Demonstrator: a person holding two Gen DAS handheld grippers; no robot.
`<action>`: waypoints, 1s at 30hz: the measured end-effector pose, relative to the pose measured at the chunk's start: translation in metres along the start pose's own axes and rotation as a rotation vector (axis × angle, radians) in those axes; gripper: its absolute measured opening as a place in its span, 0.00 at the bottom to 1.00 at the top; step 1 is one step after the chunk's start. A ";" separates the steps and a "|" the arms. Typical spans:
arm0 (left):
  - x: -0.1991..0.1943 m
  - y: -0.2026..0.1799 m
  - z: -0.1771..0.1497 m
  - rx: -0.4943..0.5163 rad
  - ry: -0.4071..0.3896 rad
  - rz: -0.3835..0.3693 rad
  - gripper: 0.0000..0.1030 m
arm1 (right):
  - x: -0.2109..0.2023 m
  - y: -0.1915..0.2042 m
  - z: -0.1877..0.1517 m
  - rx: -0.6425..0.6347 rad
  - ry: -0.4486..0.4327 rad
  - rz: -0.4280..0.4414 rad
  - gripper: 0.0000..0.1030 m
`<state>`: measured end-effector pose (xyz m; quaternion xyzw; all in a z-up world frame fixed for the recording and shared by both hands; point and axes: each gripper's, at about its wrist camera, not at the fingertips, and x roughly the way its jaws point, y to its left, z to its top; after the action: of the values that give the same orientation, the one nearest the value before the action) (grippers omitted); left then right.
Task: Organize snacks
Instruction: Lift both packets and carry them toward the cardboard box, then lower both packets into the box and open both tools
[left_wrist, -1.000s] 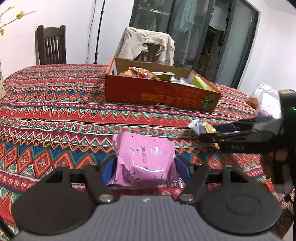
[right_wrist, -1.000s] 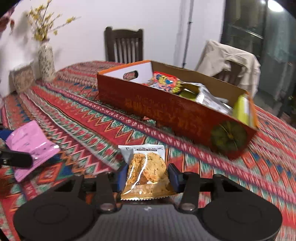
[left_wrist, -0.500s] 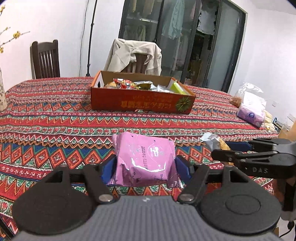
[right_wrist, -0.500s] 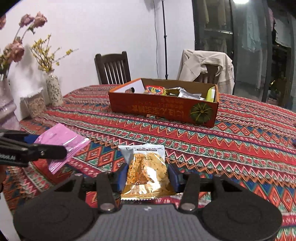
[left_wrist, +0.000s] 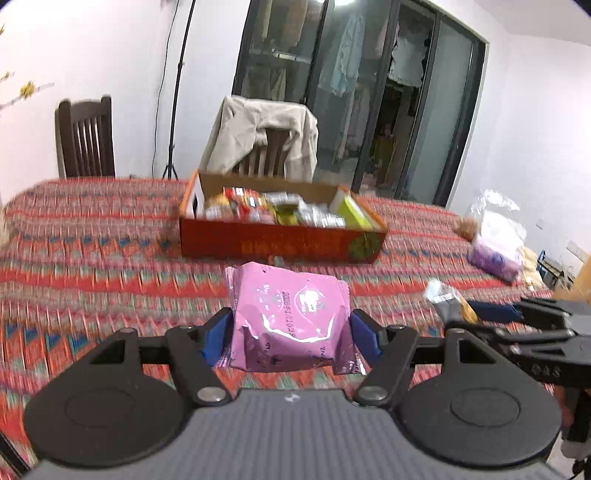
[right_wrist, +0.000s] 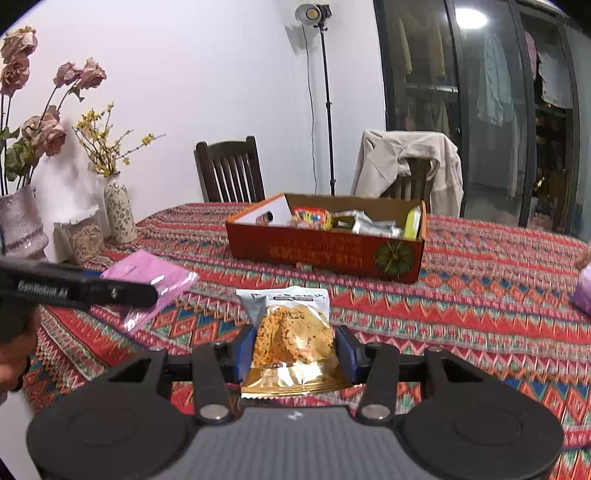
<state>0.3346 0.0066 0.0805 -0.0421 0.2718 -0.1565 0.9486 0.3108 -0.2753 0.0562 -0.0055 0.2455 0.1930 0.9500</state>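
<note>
My left gripper (left_wrist: 288, 334) is shut on a pink snack packet (left_wrist: 290, 319), held above the patterned tablecloth. My right gripper (right_wrist: 294, 349) is shut on a cookie packet (right_wrist: 293, 338) with a gold lower half and a grey top. An orange cardboard box (left_wrist: 280, 242) (right_wrist: 325, 251) with several snacks in it stands on the table beyond both. In the right wrist view the left gripper (right_wrist: 140, 291) and its pink packet (right_wrist: 147, 286) show at the left. The left wrist view shows the right gripper (left_wrist: 491, 314) with the cookie packet (left_wrist: 447, 302) at the right.
Two vases of flowers (right_wrist: 118, 212) and a small jar (right_wrist: 83, 236) stand at the table's left edge. Plastic bags with a purple pack (left_wrist: 495, 254) lie at the right. Two wooden chairs (right_wrist: 231, 171), one draped with a beige jacket (right_wrist: 410, 162), stand behind the table, and a light stand (right_wrist: 325, 107).
Both grippers have risen and drawn back from the box, which now looks smaller and farther. Each keeps its packet. The right gripper swung sideways the most.
</note>
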 end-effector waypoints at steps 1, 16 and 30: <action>0.006 0.005 0.011 0.003 -0.006 0.004 0.68 | 0.002 -0.001 0.005 -0.007 -0.006 0.004 0.45; 0.191 0.081 0.132 -0.076 0.114 0.075 0.68 | 0.145 -0.033 0.135 -0.033 -0.019 -0.005 0.45; 0.280 0.081 0.124 0.042 0.170 0.135 0.74 | 0.327 -0.060 0.135 0.028 0.208 -0.113 0.46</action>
<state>0.6474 -0.0073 0.0313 0.0097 0.3500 -0.1008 0.9313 0.6592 -0.1976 0.0169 -0.0261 0.3446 0.1343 0.9287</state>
